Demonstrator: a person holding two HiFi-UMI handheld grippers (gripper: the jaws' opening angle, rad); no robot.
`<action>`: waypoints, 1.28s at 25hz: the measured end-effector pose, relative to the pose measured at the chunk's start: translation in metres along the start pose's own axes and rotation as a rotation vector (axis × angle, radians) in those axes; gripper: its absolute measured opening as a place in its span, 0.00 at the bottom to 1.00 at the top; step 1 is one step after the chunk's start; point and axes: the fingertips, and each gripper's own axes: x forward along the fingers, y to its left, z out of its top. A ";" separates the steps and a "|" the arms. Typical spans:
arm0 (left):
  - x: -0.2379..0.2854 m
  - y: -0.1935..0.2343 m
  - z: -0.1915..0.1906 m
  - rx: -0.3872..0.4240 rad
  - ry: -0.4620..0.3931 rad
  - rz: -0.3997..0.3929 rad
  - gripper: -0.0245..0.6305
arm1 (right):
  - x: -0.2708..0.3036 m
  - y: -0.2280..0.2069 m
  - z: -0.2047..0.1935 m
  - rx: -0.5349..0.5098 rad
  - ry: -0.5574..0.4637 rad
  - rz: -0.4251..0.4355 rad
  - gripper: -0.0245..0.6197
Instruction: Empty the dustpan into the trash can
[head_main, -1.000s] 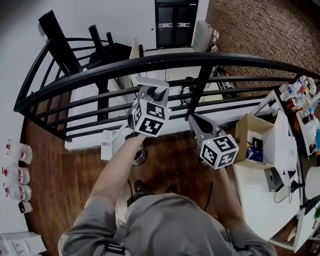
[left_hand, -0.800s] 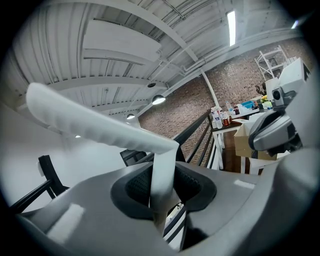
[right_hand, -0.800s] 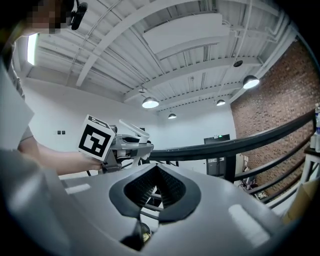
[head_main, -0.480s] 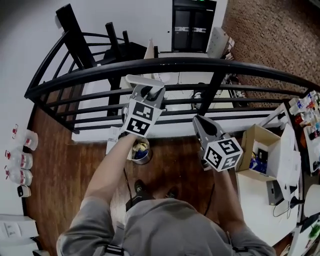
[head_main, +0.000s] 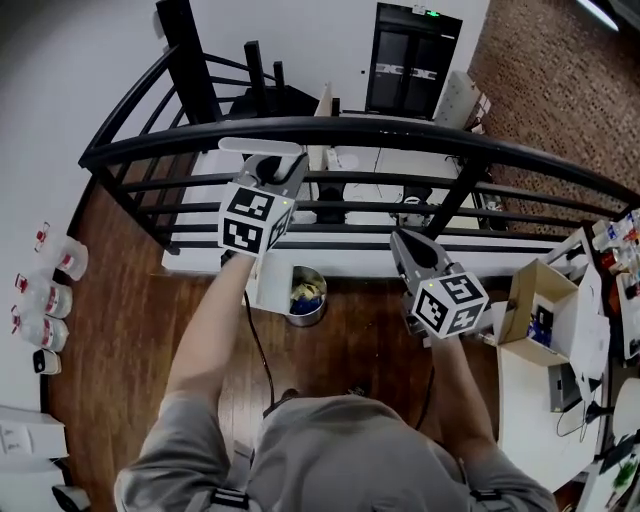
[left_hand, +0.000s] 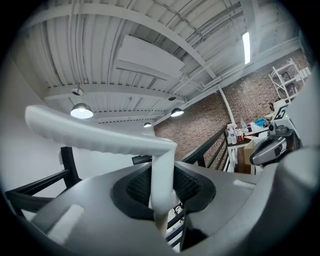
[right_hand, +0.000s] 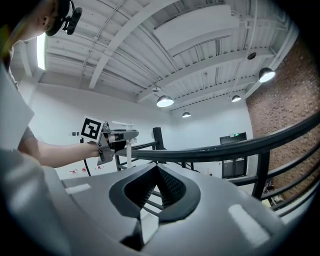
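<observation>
My left gripper (head_main: 262, 160) is shut on the white dustpan's handle (head_main: 258, 146), held up by the black railing. The white dustpan (head_main: 268, 285) hangs down from it beside a small metal trash can (head_main: 306, 296) on the wood floor, which holds yellow and blue scraps. In the left gripper view the handle's stem (left_hand: 162, 175) is pinched between the jaws of the left gripper (left_hand: 162, 190), with the grip bar (left_hand: 100, 135) running left. My right gripper (head_main: 397, 238) points at the railing, shut and empty; in its own view the right gripper (right_hand: 156, 172) has its pads meeting.
A curved black railing (head_main: 400, 135) runs across just ahead of both grippers. An open cardboard box (head_main: 540, 300) sits on a white table (head_main: 520, 400) at the right. Several plastic bottles (head_main: 40, 300) line the left wall. A cable runs over the floor near my feet.
The left gripper has swung left and a little up with the dustpan. The trash can, earlier under my forearm, now shows beside the dustpan. The right gripper drifted slightly right.
</observation>
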 end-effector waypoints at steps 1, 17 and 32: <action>-0.013 0.017 -0.001 -0.016 -0.006 0.022 0.17 | 0.006 0.012 0.000 -0.004 0.000 0.007 0.04; -0.212 0.147 -0.021 -0.231 -0.107 0.225 0.17 | 0.067 0.175 -0.019 -0.040 0.032 0.139 0.04; -0.324 0.126 -0.078 -0.349 -0.153 0.302 0.18 | 0.090 0.247 -0.052 -0.048 0.093 0.264 0.04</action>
